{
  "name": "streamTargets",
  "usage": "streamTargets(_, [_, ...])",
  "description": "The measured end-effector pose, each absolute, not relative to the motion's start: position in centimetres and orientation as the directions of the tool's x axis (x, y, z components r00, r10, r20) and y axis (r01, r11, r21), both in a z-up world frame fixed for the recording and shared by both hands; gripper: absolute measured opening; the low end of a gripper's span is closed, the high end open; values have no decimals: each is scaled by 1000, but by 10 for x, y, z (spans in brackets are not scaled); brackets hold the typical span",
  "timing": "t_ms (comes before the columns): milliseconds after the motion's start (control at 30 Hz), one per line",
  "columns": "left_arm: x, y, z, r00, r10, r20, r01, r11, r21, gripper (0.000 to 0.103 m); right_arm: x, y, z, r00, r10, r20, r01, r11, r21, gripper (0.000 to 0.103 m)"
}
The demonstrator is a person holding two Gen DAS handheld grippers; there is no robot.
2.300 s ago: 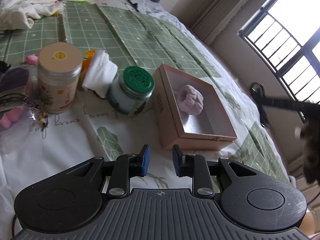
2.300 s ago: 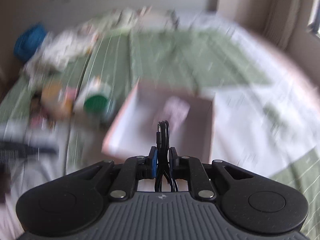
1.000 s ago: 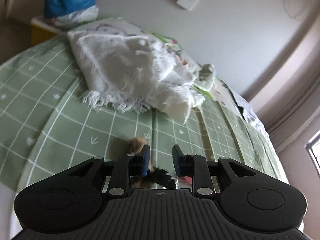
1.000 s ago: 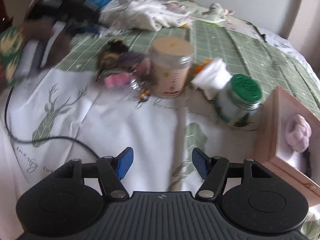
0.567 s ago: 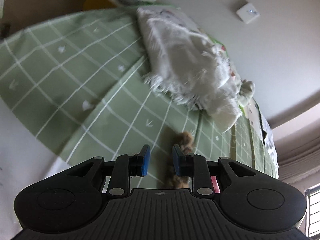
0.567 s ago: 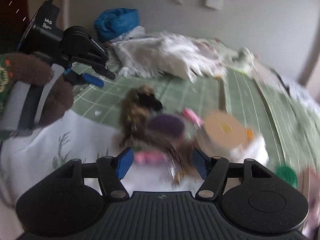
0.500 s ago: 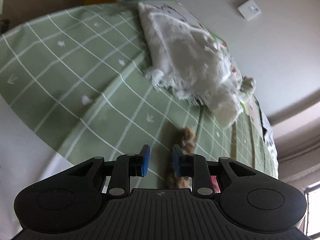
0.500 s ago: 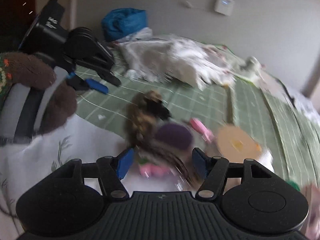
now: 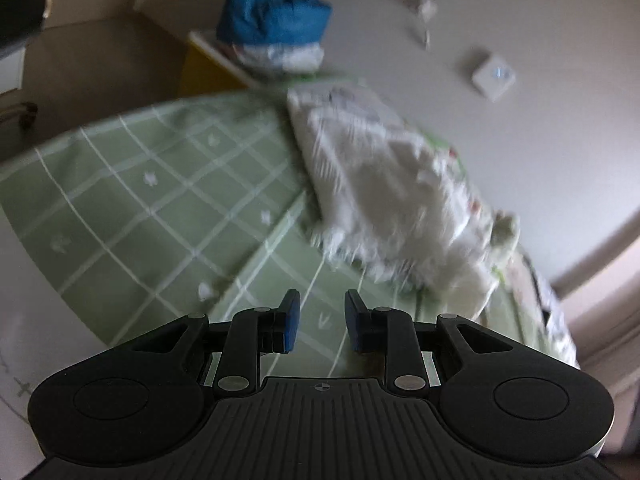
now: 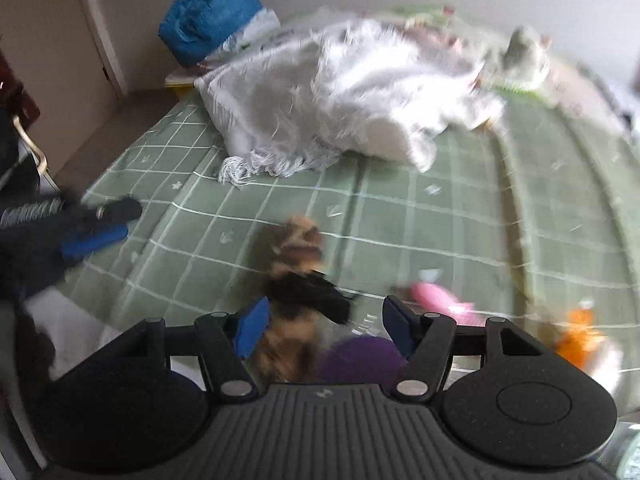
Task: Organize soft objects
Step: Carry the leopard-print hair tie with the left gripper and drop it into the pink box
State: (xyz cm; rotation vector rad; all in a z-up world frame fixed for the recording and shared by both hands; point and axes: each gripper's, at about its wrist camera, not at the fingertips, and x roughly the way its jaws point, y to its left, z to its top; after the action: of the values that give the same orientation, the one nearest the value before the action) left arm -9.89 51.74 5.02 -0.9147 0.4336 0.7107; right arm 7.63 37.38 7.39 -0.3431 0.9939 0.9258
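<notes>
Green checked bedding (image 10: 420, 216) covers the bed and fills the middle of both views, with a pale wall behind it. On it, toward the top of the right wrist view, lies a white fringed throw (image 10: 340, 96), crumpled, and past its right end a small pale stuffed toy (image 10: 524, 60). A blue bundle (image 10: 212, 16) sits in the upper left, off the bed beside the wall.

Low in the right wrist view the right gripper (image 10: 324, 326) has its jaws standing well apart with nothing pinched between them. A furry brown and black scrunchie (image 10: 298, 264) lies on the green cloth just beyond and between the blue pads, blurred. A purple one (image 10: 360, 356) shows under the gripper's right side, a pink piece (image 10: 436, 296) lies just right of it, and something orange (image 10: 580, 332) sits at the far right edge.

At the left edge of that view the left gripper (image 10: 96, 232) hovers over the bedding, well apart from the brown scrunchie. In its own view the left gripper (image 9: 322, 322) shows a narrow gap between its blue pads, and I can see only bedding through that gap.
</notes>
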Motion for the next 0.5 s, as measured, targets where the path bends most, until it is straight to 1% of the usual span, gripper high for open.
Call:
streamTargets(67, [-95, 520, 40, 698, 305, -648, -711, 403, -576, 27, 84, 385, 59, 209, 466, -860, -751, 640, 164, 64])
streamTargets(100, [-94, 521, 37, 703, 277, -655, -704, 402, -585, 27, 88, 387, 53, 209, 452, -867, -733, 659, 166, 53])
streamTargets(133, [-92, 521, 35, 706, 259, -659, -699, 407, -588, 27, 91, 386, 51, 199, 455, -868, -726, 664, 181, 39])
streamTargets(233, [-83, 519, 30, 728, 174, -663, -659, 442, -608, 27, 84, 369, 64, 212, 506, -836, -745, 637, 197, 39])
streamTargets(300, [-69, 512, 26, 750, 46, -660, -594, 485, -642, 27, 72, 355, 84, 248, 531, -810, -776, 609, 162, 39])
streamTargets(367, [-55, 497, 24, 730, -69, -680, -536, 560, -631, 27, 60, 335, 104, 261, 562, -785, -797, 584, 153, 39])
streamTargets(400, [-47, 486, 26, 704, -97, -704, -511, 620, -596, 27, 55, 325, 112, 270, 572, -774, -806, 574, 143, 39])
streamTargets(433, [-40, 474, 27, 676, -98, -730, -489, 682, -544, 27, 49, 314, 119, 282, 578, -766, -814, 566, 127, 39])
streamTargets(500, [-31, 455, 32, 645, -50, -763, -456, 776, -436, 27, 40, 297, 132, 300, 578, -759, -828, 553, 94, 39])
